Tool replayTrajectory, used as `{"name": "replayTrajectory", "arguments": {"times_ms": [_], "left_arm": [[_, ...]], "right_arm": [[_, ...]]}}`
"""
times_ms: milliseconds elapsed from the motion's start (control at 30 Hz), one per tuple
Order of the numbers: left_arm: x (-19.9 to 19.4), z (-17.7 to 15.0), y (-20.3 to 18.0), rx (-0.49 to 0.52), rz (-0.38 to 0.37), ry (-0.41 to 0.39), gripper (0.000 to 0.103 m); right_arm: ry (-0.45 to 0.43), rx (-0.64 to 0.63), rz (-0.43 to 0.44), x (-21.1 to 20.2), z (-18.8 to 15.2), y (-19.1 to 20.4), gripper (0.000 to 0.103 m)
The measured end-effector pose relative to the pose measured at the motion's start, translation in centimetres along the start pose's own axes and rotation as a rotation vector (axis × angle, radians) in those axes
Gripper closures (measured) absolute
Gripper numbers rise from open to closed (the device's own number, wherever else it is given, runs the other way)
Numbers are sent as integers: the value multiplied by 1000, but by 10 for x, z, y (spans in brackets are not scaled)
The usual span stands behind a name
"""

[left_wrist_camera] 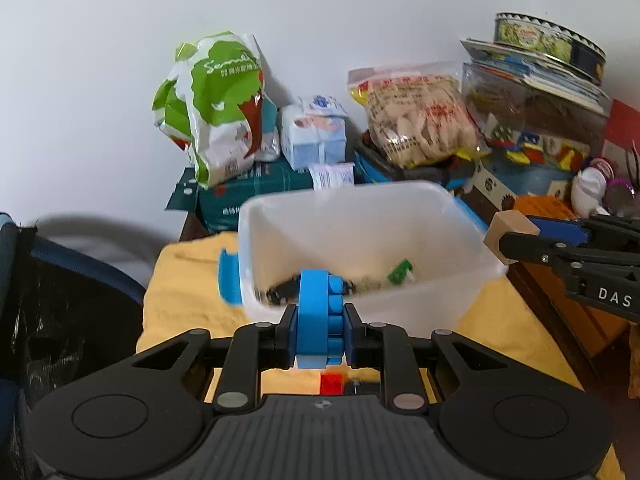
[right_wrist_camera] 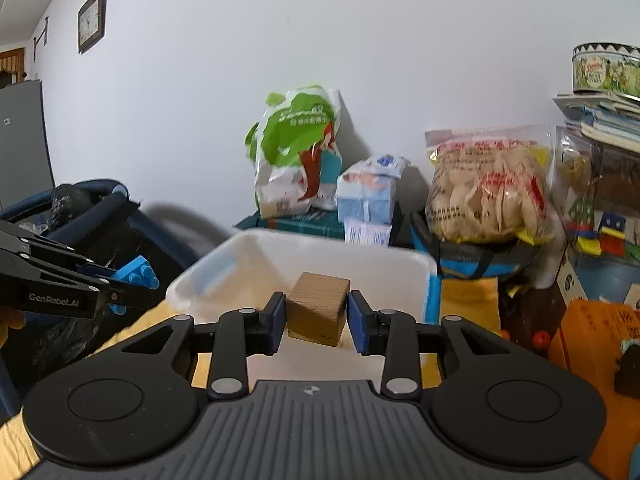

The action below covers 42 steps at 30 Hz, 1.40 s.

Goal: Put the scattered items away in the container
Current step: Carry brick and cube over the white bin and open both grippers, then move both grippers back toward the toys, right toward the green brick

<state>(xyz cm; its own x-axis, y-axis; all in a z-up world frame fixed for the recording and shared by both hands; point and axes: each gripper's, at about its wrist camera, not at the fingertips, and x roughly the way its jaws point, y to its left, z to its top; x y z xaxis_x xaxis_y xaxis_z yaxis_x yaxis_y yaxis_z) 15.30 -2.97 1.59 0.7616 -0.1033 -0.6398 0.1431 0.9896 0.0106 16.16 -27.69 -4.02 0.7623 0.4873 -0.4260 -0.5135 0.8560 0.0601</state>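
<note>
left claw (left_wrist_camera: 320, 320) clamped on a blue brick (left_wrist_camera: 320, 316) and right claw (right_wrist_camera: 316, 316) clamped on a wooden cube (right_wrist_camera: 318, 308), both held raised near the rim of the bin (left_wrist_camera: 460, 248) on the yellow-covered surface (left_wrist_camera: 180, 280), seemingly for dropping in; red brick (left_wrist_camera: 331, 384) lies below the left claw

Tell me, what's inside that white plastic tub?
In the tub, from the left camera, lie a small green piece and some dark bits on the bottom. The blue brick held in the left gripper hides part of the floor, so more may be there.
</note>
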Motion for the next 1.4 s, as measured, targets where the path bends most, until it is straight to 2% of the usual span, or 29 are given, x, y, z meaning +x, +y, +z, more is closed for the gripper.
{"name": "replayTrajectory", "arguments": {"times_ms": [200,333,400,433,467,500,533,567,700,867,1000,1200,1400], "left_arm": [[24,32,6,3,-8,6,78],[47,46,5,12,-7,37,77],[60,50,5,9,-10,66,73],[66,51,5,10,-7,76,66],[71,52,5,11,1,82,53],[75,52,6,10,13,87,50],[79,52,8,8,22,91,49],[81,51,10,4,27,97,49],[78,43,16,-2,27,103,49],[50,14,16,11,5,58,49],[18,-31,-2,55,-21,12,49],[10,-99,-40,124,-58,75,49],[21,-132,-71,205,-94,105,48]], "right_arm": [[19,-2,-18,20,18,-5,66],[67,4,-30,42,21,-10,66],[90,13,-39,55,21,-13,66],[105,19,-44,61,21,-15,65],[118,23,-47,67,22,-17,64],[127,24,-54,72,22,-19,61],[129,22,-63,76,22,-20,45],[125,20,-67,78,22,-21,38],[110,21,-65,73,23,-25,39],[58,33,-56,40,15,-25,39],[30,10,-44,5,-15,-17,39],[155,7,-64,4,-77,-11,39],[210,2,-62,20,-107,-10,39]]}}
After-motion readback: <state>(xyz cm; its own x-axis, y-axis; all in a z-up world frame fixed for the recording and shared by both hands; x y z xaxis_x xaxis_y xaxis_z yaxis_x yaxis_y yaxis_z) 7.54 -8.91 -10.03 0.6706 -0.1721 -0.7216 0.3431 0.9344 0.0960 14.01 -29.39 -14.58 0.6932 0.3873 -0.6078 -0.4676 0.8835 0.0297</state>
